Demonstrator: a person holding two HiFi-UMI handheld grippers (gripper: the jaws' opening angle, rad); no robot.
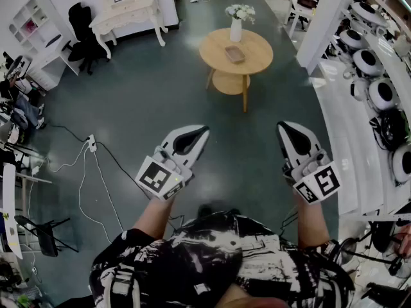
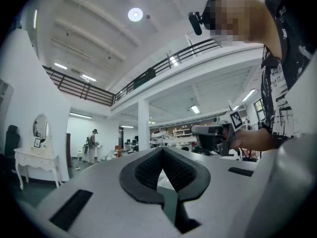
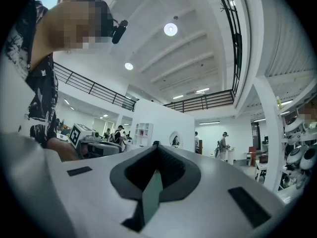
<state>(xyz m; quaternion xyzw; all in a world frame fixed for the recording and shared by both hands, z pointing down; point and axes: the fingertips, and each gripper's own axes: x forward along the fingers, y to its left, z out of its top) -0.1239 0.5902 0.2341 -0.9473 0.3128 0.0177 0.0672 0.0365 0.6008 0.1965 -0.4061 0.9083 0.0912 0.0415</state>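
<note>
I hold both grippers at waist height over the dark green floor [image 1: 160,95], touching nothing. My left gripper [image 1: 200,131] is shut, its jaws meeting at the tips with nothing between them; its own view shows the black pads [image 2: 143,175] closed at the tip [image 2: 162,150]. The right gripper [image 1: 287,128] is shut and empty too, as its closed tip [image 3: 157,147] shows. Each gripper view catches the other gripper alongside: the right gripper [image 2: 213,135] and the left gripper [image 3: 94,140]. The nearest furniture is a round wooden table [image 1: 215,56] some way ahead.
On the round table stand a vase of white flowers [image 1: 236,24] and a small tray [image 1: 234,54]. A white pillar [image 1: 324,18] and a white counter [image 1: 340,127] with round devices [image 1: 369,63] line the right. A power strip [image 1: 92,143] with cables lies at left; a white dressing table [image 1: 128,11] stands far left.
</note>
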